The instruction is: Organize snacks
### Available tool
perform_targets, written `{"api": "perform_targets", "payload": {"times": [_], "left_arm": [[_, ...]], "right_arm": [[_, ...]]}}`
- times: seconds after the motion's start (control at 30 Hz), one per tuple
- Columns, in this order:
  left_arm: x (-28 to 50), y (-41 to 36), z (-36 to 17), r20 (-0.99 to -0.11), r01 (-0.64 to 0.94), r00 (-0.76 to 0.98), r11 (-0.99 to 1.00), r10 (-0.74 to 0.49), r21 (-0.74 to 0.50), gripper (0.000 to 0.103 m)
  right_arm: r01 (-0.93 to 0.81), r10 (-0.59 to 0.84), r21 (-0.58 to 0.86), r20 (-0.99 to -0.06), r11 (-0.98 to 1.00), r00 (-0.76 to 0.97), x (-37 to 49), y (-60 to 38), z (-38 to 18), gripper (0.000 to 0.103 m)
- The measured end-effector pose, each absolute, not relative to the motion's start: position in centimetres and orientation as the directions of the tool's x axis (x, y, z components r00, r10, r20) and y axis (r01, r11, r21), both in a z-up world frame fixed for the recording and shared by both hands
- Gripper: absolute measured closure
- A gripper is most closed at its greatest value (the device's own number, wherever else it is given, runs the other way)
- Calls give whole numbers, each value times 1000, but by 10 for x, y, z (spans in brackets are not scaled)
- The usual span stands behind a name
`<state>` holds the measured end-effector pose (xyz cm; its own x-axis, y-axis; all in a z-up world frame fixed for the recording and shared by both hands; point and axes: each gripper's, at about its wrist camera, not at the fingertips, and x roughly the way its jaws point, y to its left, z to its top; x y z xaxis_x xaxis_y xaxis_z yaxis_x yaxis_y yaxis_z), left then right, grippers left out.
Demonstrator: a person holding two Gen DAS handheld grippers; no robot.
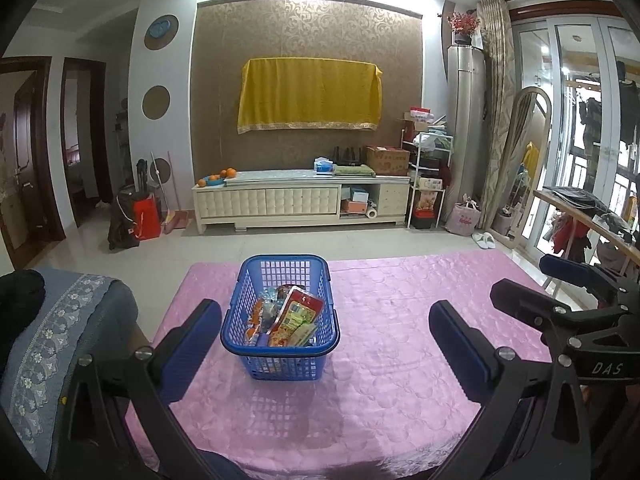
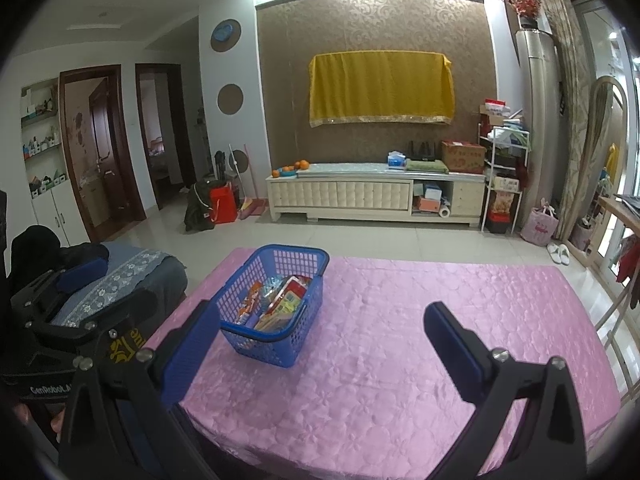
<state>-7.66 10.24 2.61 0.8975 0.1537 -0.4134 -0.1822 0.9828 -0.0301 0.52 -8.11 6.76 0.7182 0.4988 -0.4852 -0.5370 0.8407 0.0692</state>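
Observation:
A blue plastic basket point(image 1: 245, 292) stands on the pink-covered table point(image 1: 400, 320), left of centre. Several snack packets point(image 1: 294, 314) lie inside it, the top one red and green. My left gripper point(image 1: 324, 332) is open and empty, held above the near table edge with the basket between and beyond its fingers. My right gripper point(image 2: 320, 336) is open and empty; in the right wrist view the basket point(image 2: 310, 312) with its snacks point(image 2: 280, 304) sits ahead at the left, near the left finger. The right gripper also shows at the right edge of the left wrist view point(image 1: 576, 304).
A chair with a blue patterned cover point(image 1: 60, 336) stands at the table's left side. A wooden chair point(image 2: 618, 320) stands off the table's right edge. Across the tiled floor is a TV cabinet point(image 1: 300, 200) with oranges and boxes.

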Motion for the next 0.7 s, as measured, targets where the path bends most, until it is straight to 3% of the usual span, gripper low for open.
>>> {"api": "perform_targets", "payload": {"times": [0.7], "left_arm": [[-78,99,24,-432,-187,888,982,157,-26,0]], "right_arm": [[-521,479,66,-504,851,718,2,-79,65,0]]}}
